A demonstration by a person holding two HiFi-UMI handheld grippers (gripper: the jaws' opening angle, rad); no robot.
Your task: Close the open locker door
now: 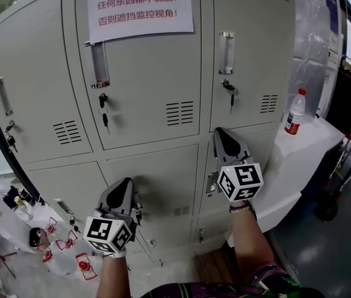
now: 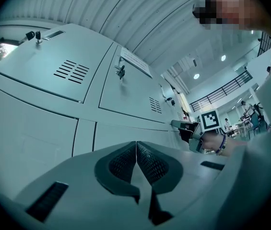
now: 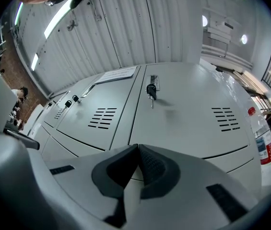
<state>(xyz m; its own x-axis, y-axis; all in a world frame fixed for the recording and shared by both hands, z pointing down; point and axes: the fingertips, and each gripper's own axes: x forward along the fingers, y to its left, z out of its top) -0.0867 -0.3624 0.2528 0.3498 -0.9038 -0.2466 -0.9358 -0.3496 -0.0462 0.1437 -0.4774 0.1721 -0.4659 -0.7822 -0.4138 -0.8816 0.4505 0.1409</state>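
Left gripper and right gripper at lockers.
Both jaws pressed together, empty; whether the tips touch the doors is unclear.

The left claw is wearing a light grey plastic shell that is tapering to a narrow tip. Dark, finely ribbed pads are lining its two jaws, and dark rectangular slots are sitting in the housing. The right claw is showing the same build. Each is carrying a white cube printed with black square markers. A beaded bracelet is circling the right wrist, and a multicoloured patterned garment is covering the person's body.
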